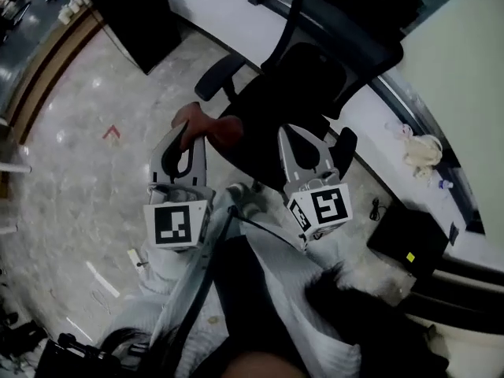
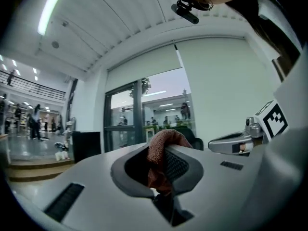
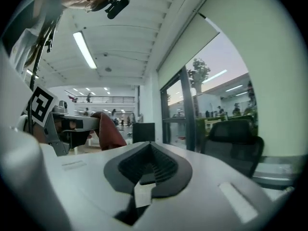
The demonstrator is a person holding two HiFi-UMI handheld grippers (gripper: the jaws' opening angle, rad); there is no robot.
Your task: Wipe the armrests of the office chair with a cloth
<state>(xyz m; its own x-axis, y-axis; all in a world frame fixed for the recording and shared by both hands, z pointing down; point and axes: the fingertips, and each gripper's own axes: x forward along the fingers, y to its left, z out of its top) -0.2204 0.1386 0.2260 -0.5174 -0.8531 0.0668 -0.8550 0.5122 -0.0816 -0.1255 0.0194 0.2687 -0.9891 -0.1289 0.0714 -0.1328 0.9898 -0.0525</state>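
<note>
Left gripper view: left tool (image 2: 164, 150) pinching cloth (image 2: 157, 153); right tool (image 3: 150, 148) pressed together, empty

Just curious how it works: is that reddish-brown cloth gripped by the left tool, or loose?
Gripped: the reddish-brown terry cloth sits pinched between the left tool's closed jaws.
</note>
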